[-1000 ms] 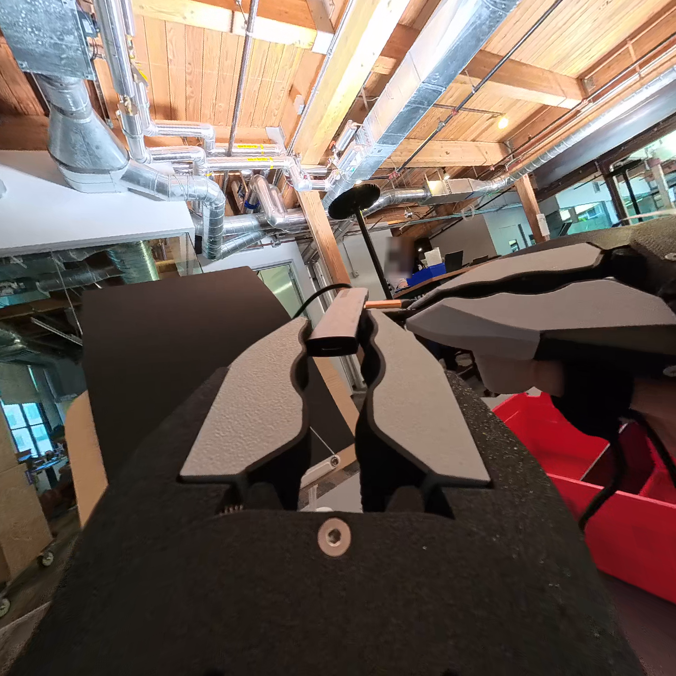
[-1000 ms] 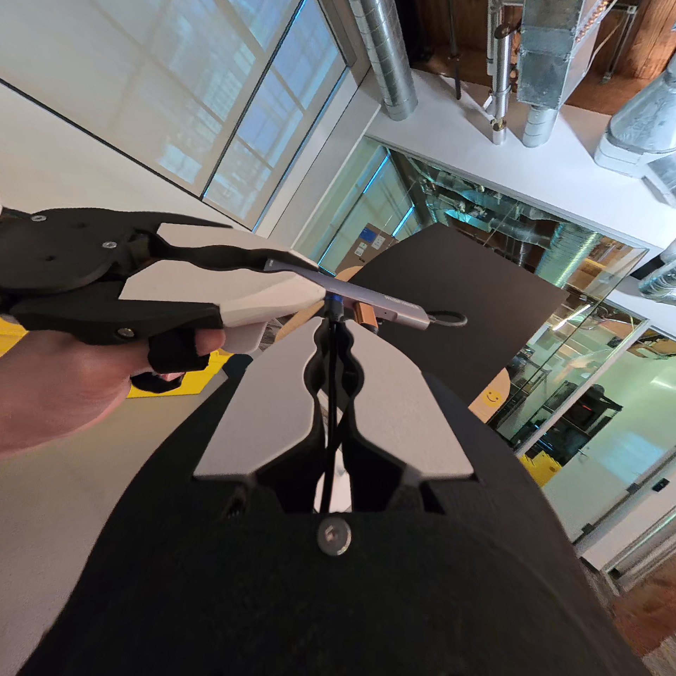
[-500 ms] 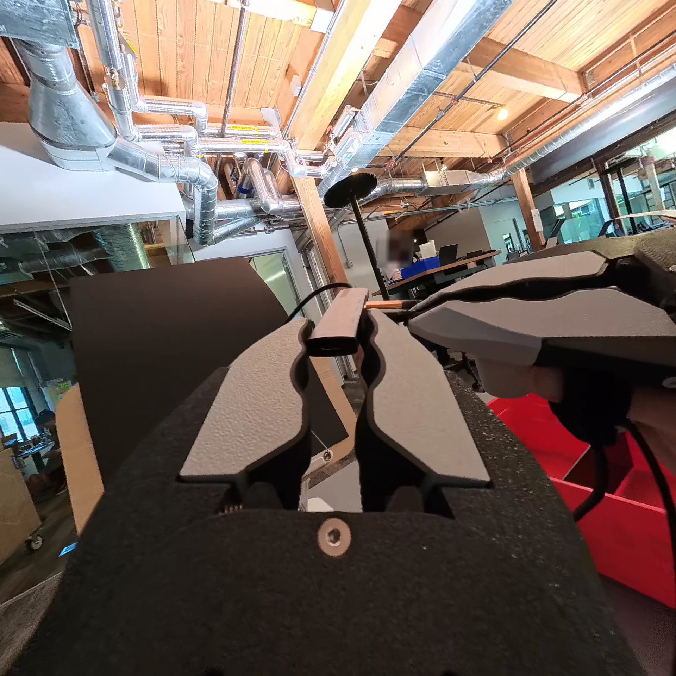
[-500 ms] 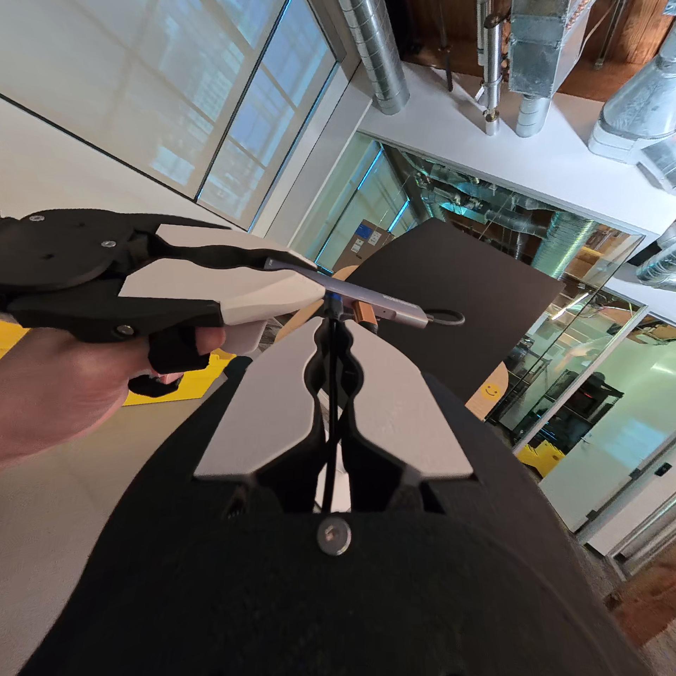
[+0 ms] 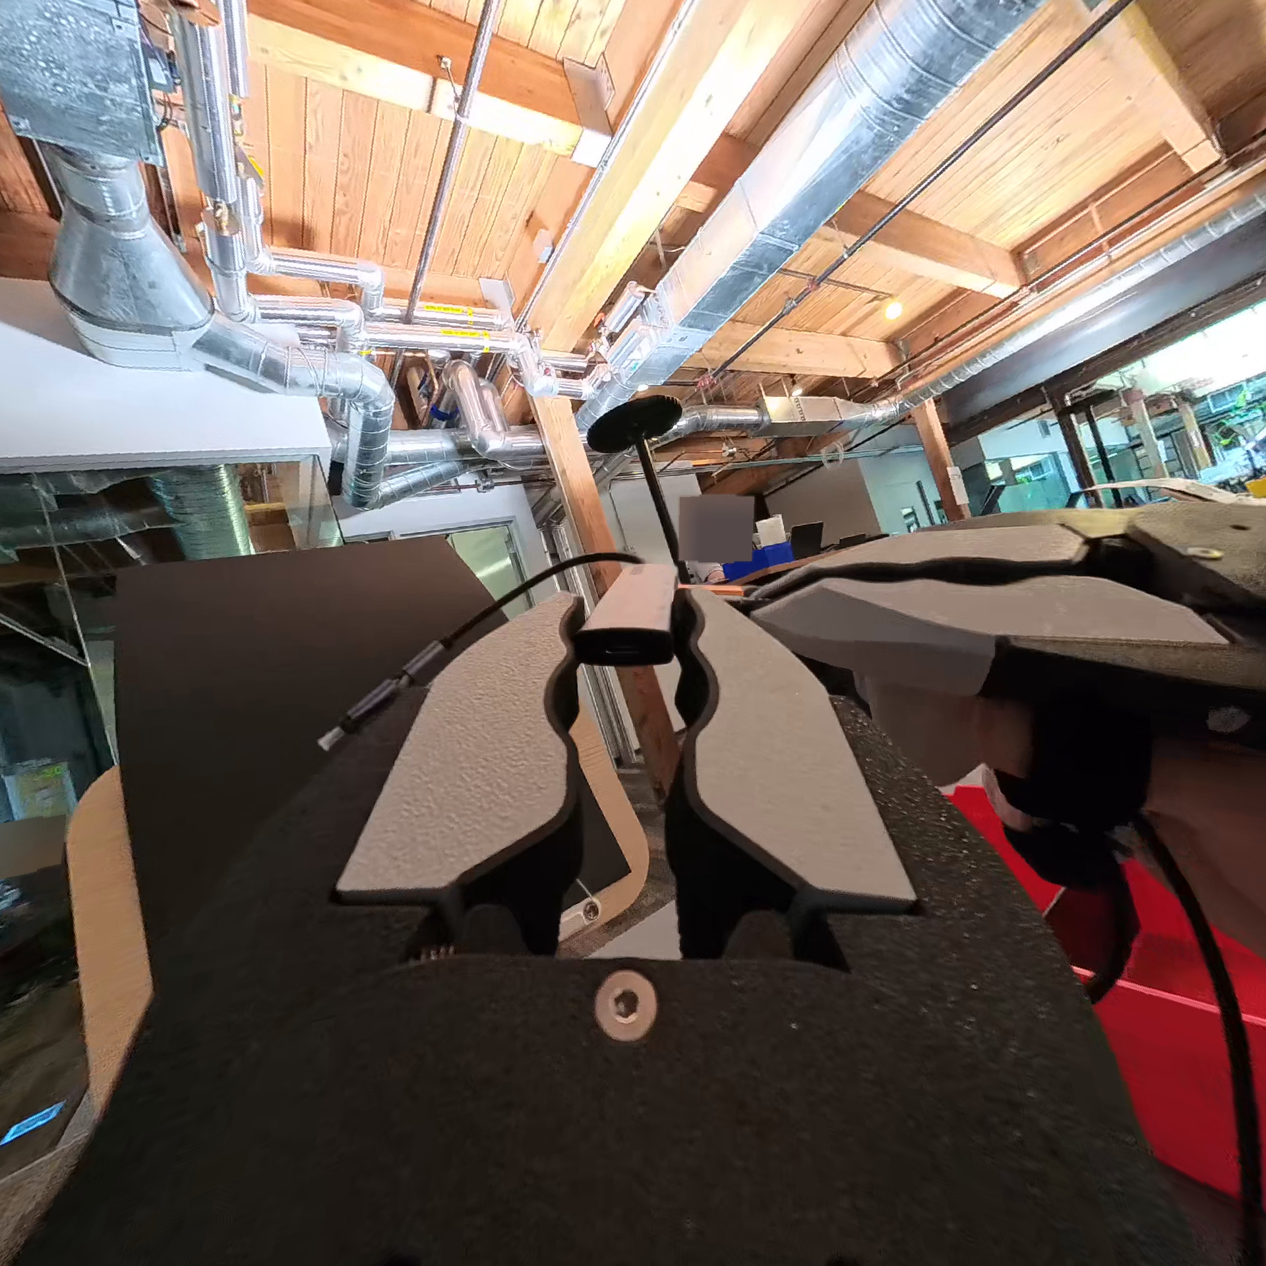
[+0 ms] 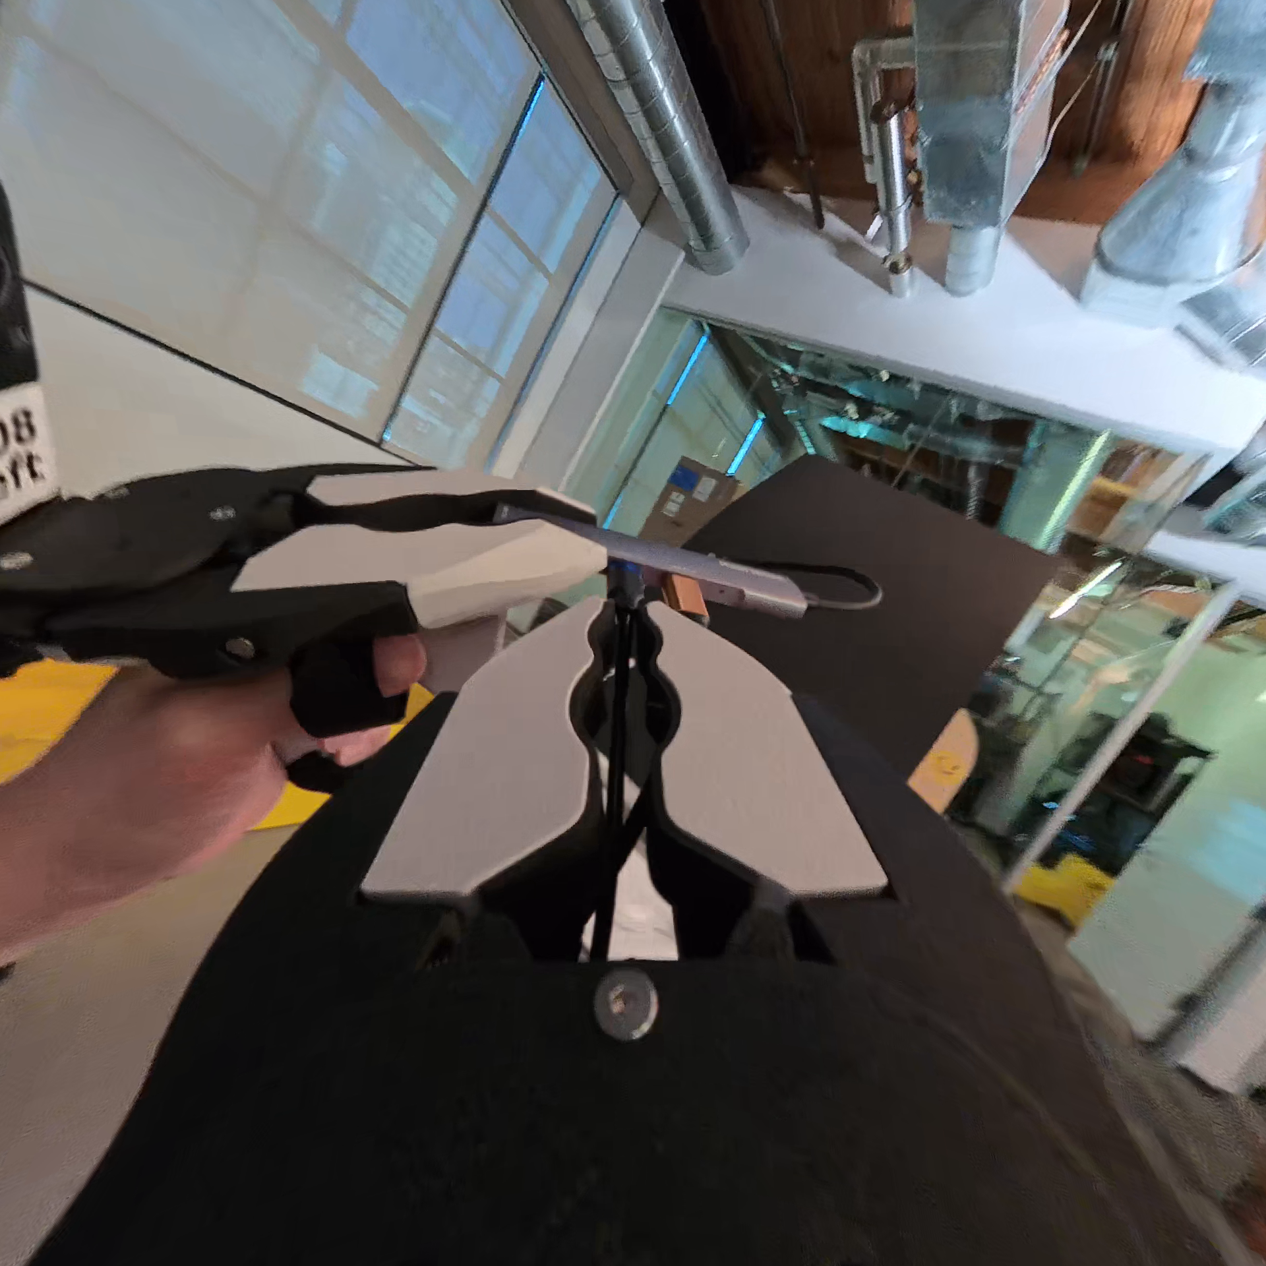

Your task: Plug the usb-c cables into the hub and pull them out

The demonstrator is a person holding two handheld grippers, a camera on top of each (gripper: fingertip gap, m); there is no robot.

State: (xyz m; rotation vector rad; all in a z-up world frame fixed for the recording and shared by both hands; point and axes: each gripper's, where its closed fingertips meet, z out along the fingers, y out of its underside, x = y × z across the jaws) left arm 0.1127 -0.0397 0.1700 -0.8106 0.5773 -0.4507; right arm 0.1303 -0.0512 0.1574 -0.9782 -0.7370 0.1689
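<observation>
My left gripper (image 5: 627,640) is shut on a slim grey USB hub (image 5: 630,610), gripped across its width, with an empty port in its near end. The hub's own black cable (image 5: 479,616) hangs to the left and ends in a grey plug (image 5: 383,699). In the right wrist view the hub (image 6: 719,572) sticks out of the left gripper (image 6: 575,541). My right gripper (image 6: 627,606) is shut on a black USB-C cable (image 6: 616,719) whose blue-tipped plug (image 6: 623,586) sits in the hub's side. A copper-coloured plug (image 6: 685,596) sits in the port beside it.
A red bin (image 5: 1164,993) lies low on the right. A black board with a wooden rim (image 5: 274,651) stands behind the grippers. A person's hand (image 6: 137,788) holds the left gripper. Pipes and ducts (image 5: 274,370) run overhead. Left and right tips are no more than a few centimetres apart.
Both grippers have shifted together and the background has moved. The hub's own plug has swung into the left wrist view. Both grips look unchanged.
</observation>
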